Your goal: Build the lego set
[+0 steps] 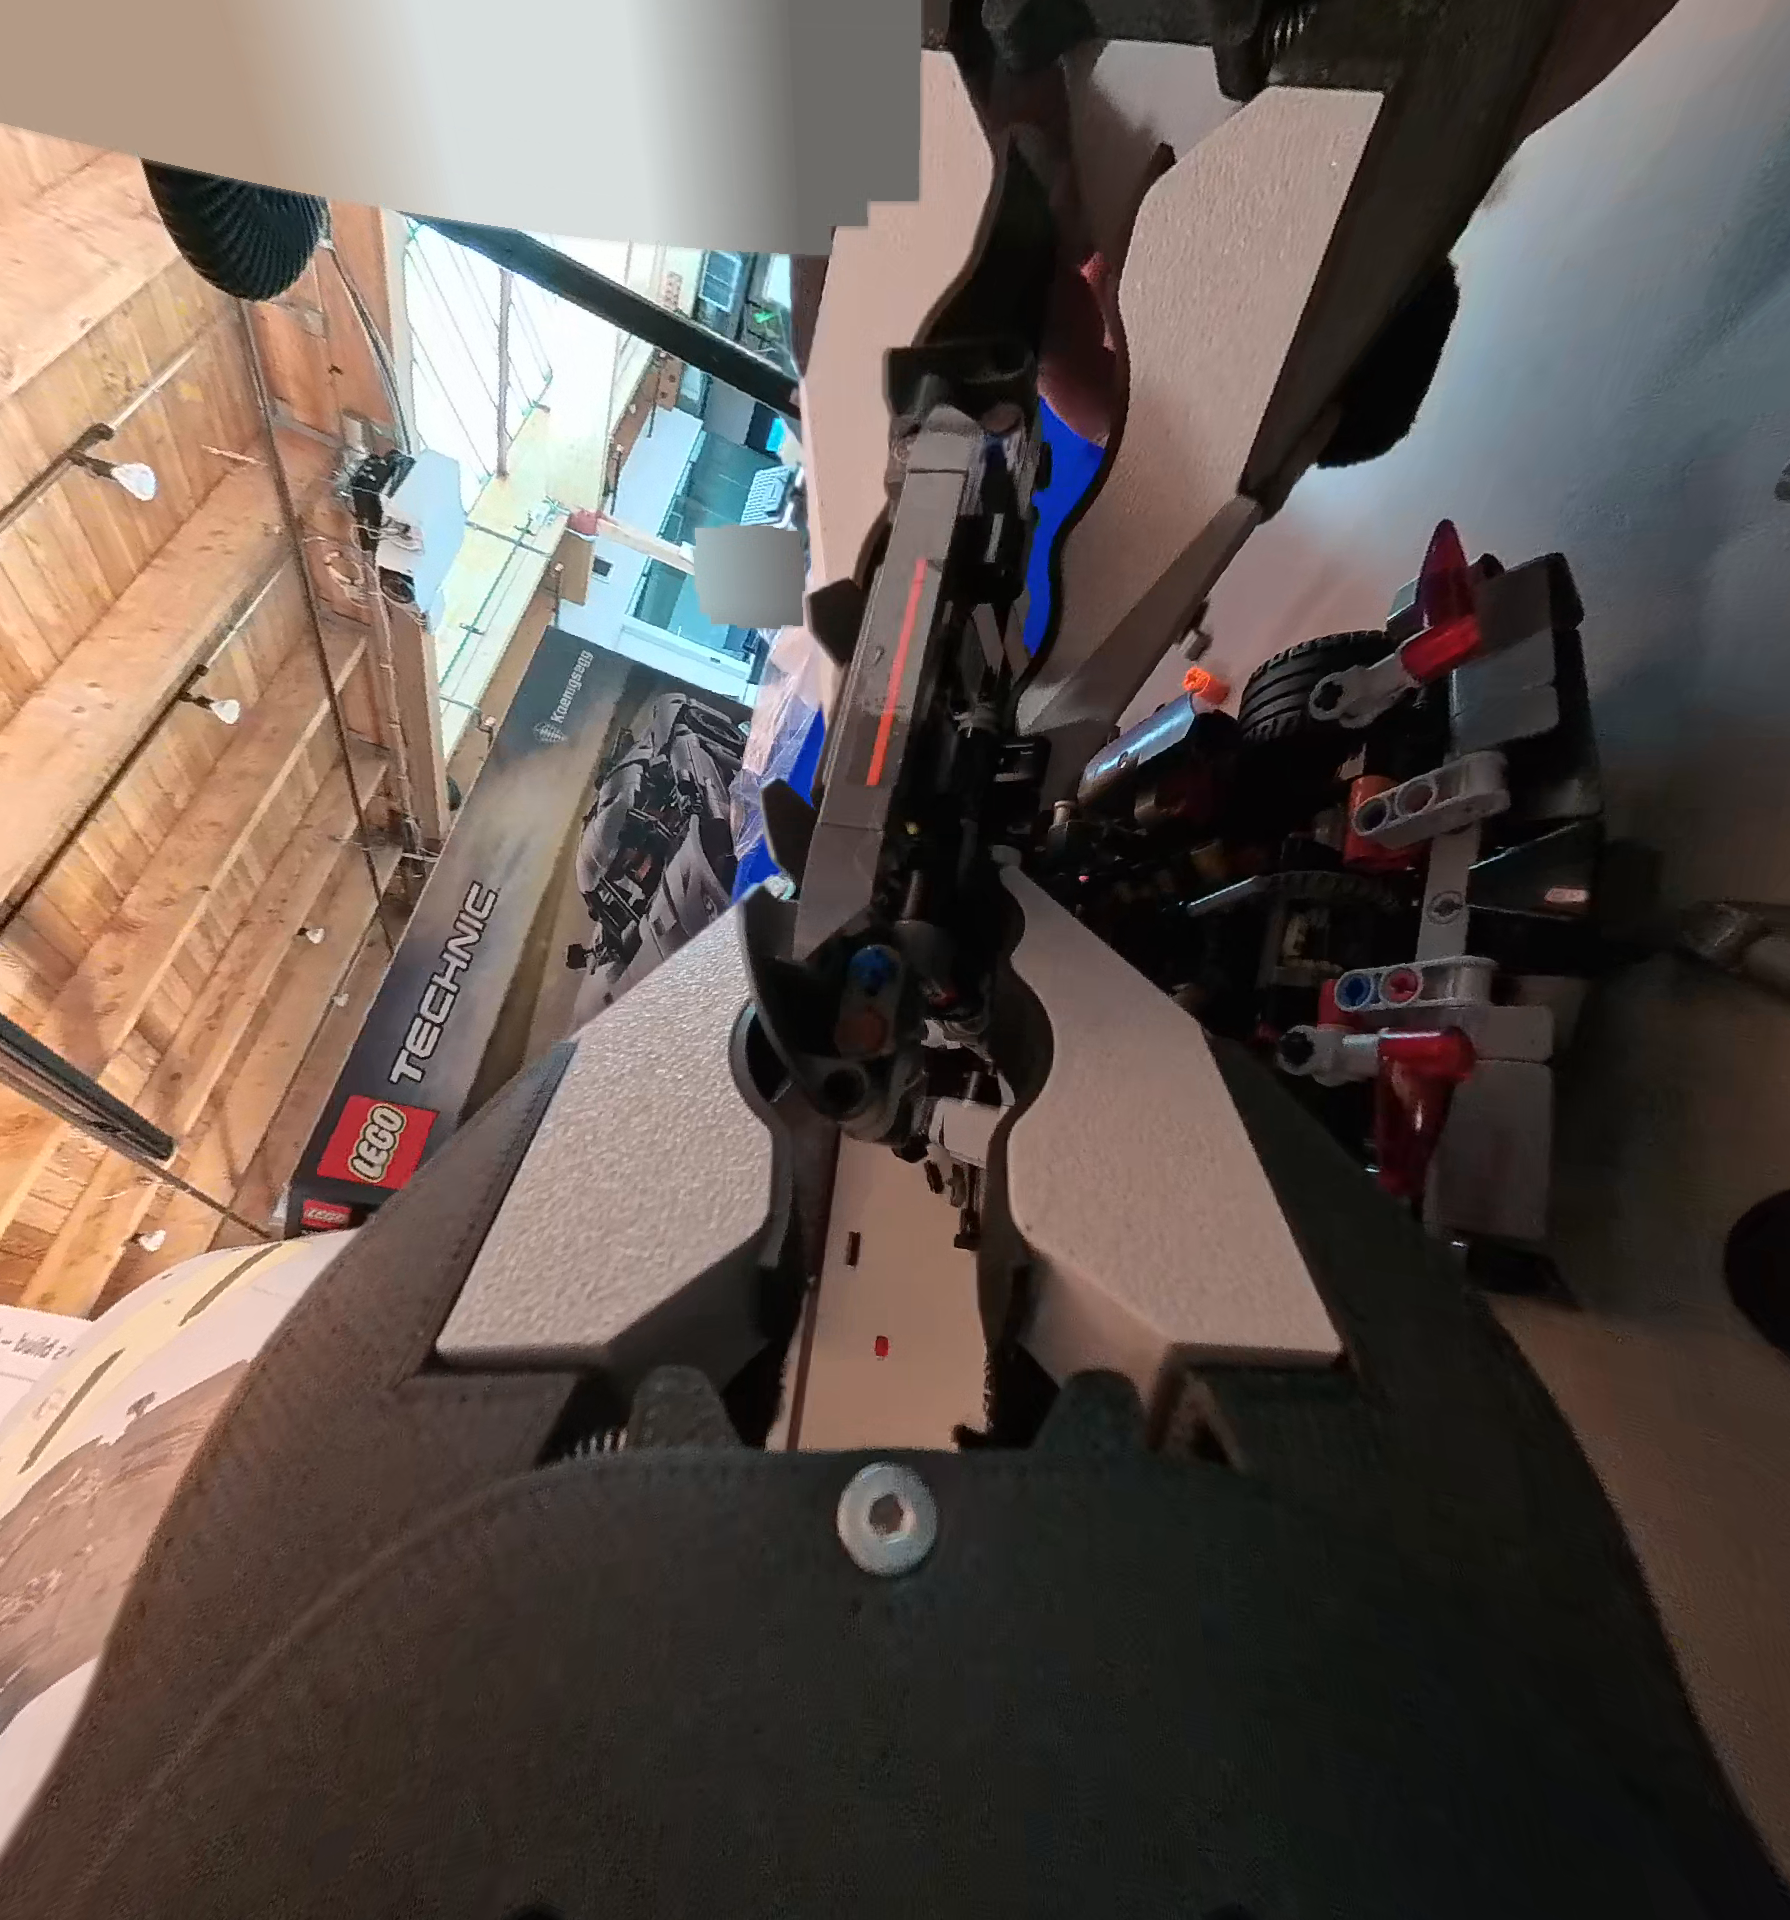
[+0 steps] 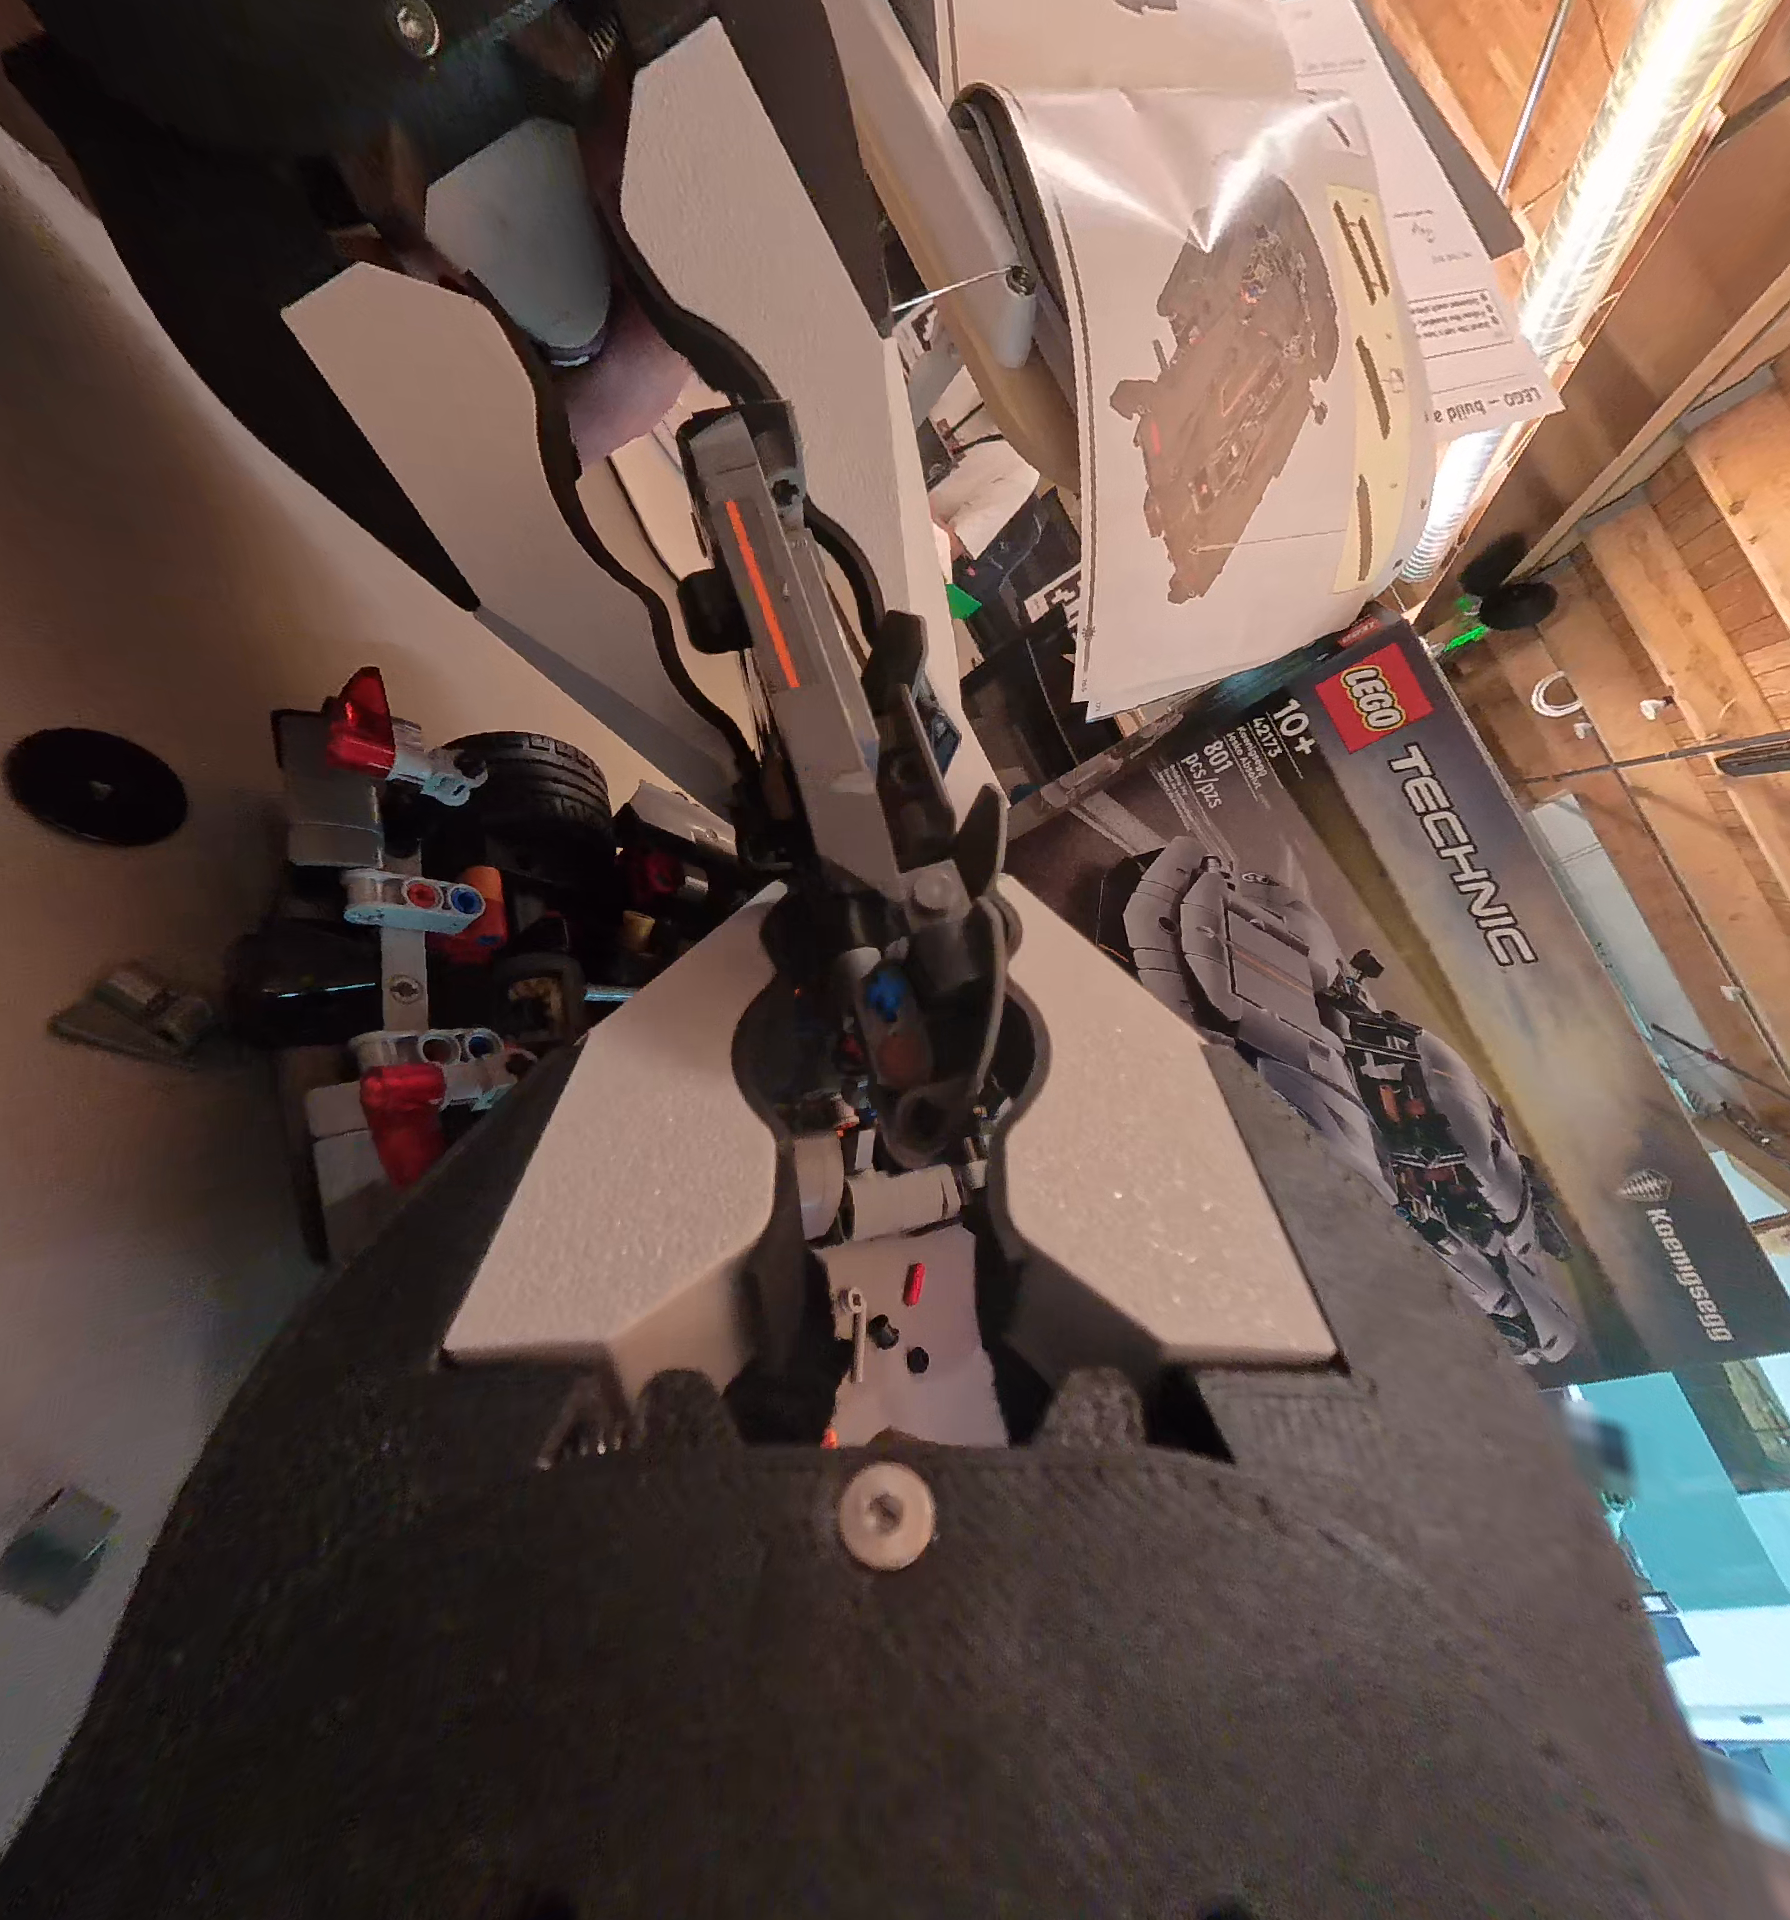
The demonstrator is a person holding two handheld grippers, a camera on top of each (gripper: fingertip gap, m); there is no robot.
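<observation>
I hold a long grey side panel off the bench, my left tool and right tool each clamped on one end. The car body lies mostly built; this panel remains unattached.

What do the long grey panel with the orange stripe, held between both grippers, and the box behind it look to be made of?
Long grey panel with orange stripe: hard moulded plastic, by its smooth satin sheen and crisp edges. Both the left gripper and right gripper clamp it. Box: probably glossy printed cardboard, given its flat faces, sharp folded edge and soft glare.
</observation>
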